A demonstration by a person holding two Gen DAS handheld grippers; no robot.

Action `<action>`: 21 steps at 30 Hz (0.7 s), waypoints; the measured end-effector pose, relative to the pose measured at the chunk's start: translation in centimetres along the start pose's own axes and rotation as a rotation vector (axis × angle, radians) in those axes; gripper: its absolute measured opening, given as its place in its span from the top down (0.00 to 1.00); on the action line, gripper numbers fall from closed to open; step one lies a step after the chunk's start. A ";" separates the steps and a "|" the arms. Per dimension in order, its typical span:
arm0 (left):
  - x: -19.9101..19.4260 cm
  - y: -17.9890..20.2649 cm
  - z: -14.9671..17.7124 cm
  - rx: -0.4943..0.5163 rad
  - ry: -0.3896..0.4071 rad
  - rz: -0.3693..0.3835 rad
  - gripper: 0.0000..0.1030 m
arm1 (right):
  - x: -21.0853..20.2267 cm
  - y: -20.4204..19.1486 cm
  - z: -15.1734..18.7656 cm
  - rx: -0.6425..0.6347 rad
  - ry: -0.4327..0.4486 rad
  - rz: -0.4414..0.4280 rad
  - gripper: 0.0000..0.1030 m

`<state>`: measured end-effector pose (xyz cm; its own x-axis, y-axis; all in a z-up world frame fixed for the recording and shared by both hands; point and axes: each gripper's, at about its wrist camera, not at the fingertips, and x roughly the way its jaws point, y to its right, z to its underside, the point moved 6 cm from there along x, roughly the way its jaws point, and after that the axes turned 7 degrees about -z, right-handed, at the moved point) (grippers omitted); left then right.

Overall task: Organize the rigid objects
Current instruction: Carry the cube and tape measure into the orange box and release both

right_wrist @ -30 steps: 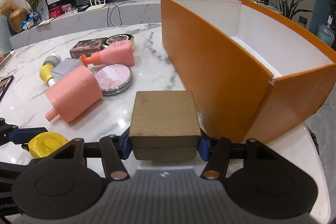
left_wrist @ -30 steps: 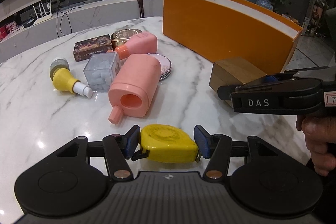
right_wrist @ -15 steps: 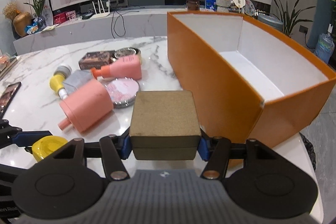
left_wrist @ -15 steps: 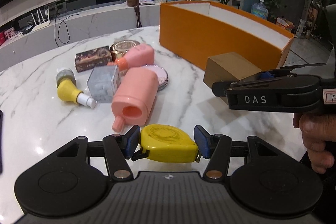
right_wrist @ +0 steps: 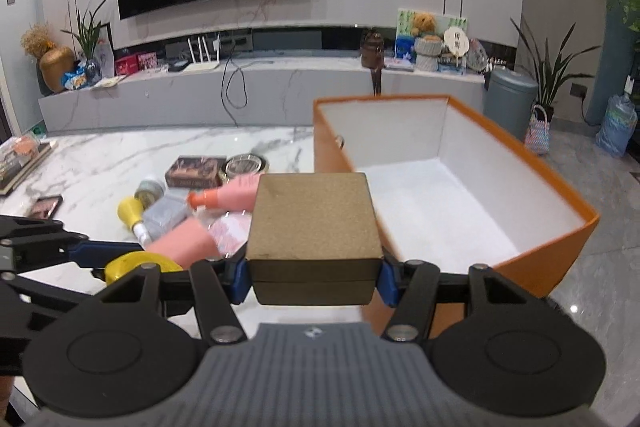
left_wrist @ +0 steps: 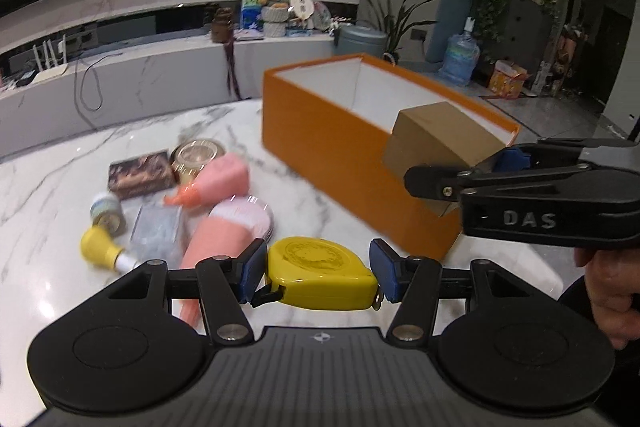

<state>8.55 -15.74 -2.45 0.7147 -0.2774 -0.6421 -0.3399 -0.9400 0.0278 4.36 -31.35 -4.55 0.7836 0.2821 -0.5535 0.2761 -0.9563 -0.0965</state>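
Note:
My left gripper (left_wrist: 318, 277) is shut on a yellow tape measure (left_wrist: 322, 273), held above the marble table (left_wrist: 48, 195). A brown cork-topped box (right_wrist: 314, 227) sits clamped in my right gripper (right_wrist: 314, 277), raised near the front corner of the open orange box (right_wrist: 556, 247), whose white inside holds nothing. From the left wrist view the brown box (left_wrist: 436, 143) and the right gripper (left_wrist: 480, 179) hang beside the orange box (left_wrist: 332, 147). On the table to the left lie two pink bottles (left_wrist: 216, 183), a yellow-capped bottle (left_wrist: 100, 247), a clear cube and a round compact.
A dark patterned box (left_wrist: 140, 175) and a gold round tin (left_wrist: 198, 155) lie behind the pink bottles. A phone-like flat item (right_wrist: 44, 207) rests at the table's left. The table edge runs just right of the orange box; a hand (left_wrist: 612, 287) grips the right gripper.
Both grippers have risen with their loads. The brown box has left the tabletop and now hangs level with the orange box's rim. The inside of the orange box has come into view.

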 end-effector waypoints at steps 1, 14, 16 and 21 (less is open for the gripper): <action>0.1 0.3 -0.7 0.009 0.009 0.004 0.37 | -0.5 0.3 -0.5 -0.003 0.008 0.000 0.43; 2.3 5.1 -11.0 0.024 0.105 0.128 0.37 | -3.5 8.4 -5.9 -0.086 0.043 0.116 0.43; 2.8 5.8 -12.3 0.024 0.116 0.141 0.37 | -3.4 10.0 -6.3 -0.082 0.034 0.132 0.43; 4.4 7.3 -14.9 0.002 0.124 0.174 0.37 | -2.7 13.5 -7.2 -0.087 0.005 0.152 0.43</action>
<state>18.34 -26.74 6.34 0.7148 -0.4576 -0.5288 -0.4655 -0.8756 0.1285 9.99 -44.46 1.64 0.8228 0.1357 -0.5519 0.2017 -0.9776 0.0603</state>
